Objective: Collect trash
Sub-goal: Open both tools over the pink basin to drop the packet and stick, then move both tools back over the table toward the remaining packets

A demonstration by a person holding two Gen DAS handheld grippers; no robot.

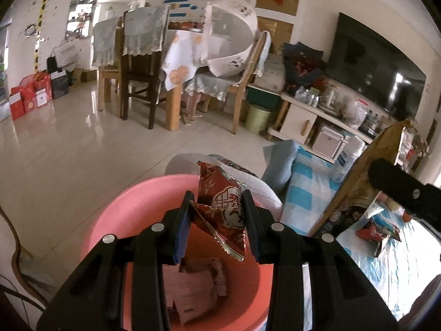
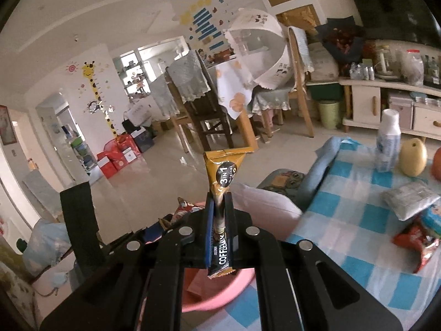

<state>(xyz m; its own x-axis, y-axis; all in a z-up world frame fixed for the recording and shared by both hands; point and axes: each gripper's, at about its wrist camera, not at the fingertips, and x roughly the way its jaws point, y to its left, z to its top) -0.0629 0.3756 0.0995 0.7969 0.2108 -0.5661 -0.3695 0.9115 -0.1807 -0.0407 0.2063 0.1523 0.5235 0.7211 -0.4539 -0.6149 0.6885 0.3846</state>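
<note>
Pink bin at the frame's bottom already holds some wrappers. My left fingers pinch a red wrapper above it. My right fingers clamp a coffee packet. More trash waits on the tabletop, lower right.

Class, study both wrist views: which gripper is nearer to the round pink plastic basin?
Left. The left gripper, holding a red foil wrapper, hangs directly over the round pink plastic basin. The right gripper, clamping a gold coffee sachet, sits beside the basin, above its rim.
</note>
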